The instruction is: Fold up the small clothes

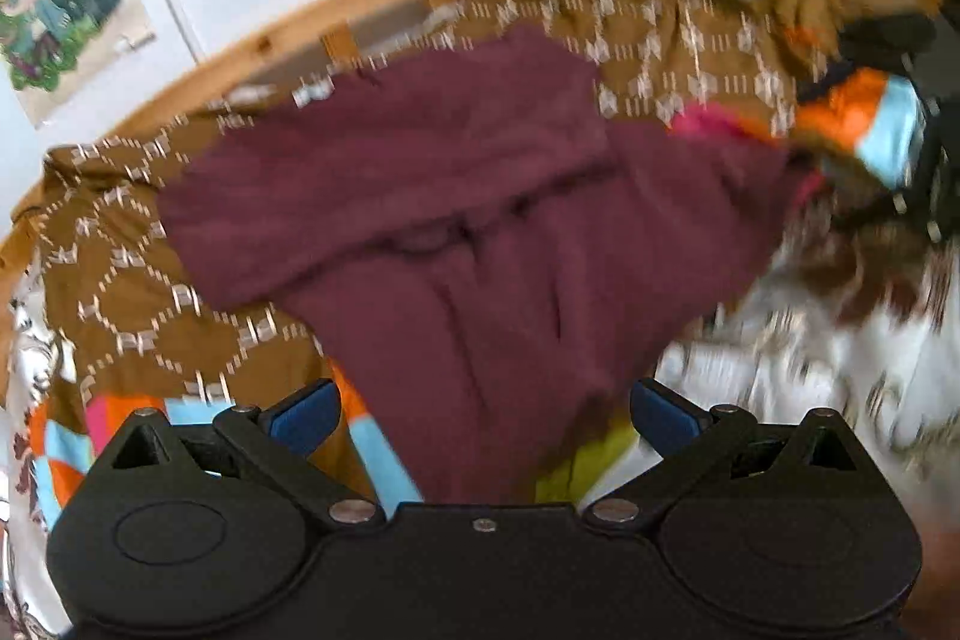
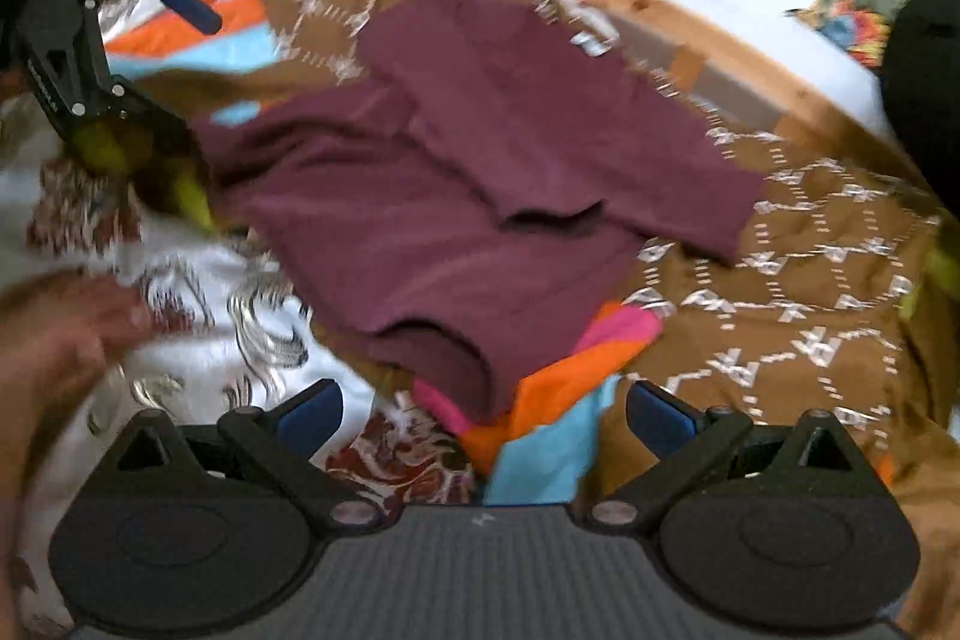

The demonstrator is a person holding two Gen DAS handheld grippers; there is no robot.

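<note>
Maroon garment (image 1: 480, 232) lies partly folded on a brown patterned bedspread (image 1: 138, 292).
No writing is legible; motion blur smears everything. Left gripper (image 1: 483, 415) and right gripper (image 2: 483, 415) jaws both stand apart, empty.

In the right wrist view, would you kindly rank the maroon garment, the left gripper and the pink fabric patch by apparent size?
1. maroon garment, clearly largest.
2. left gripper, farther from the camera, so its true size is unsure.
3. pink fabric patch, smallest.
</note>
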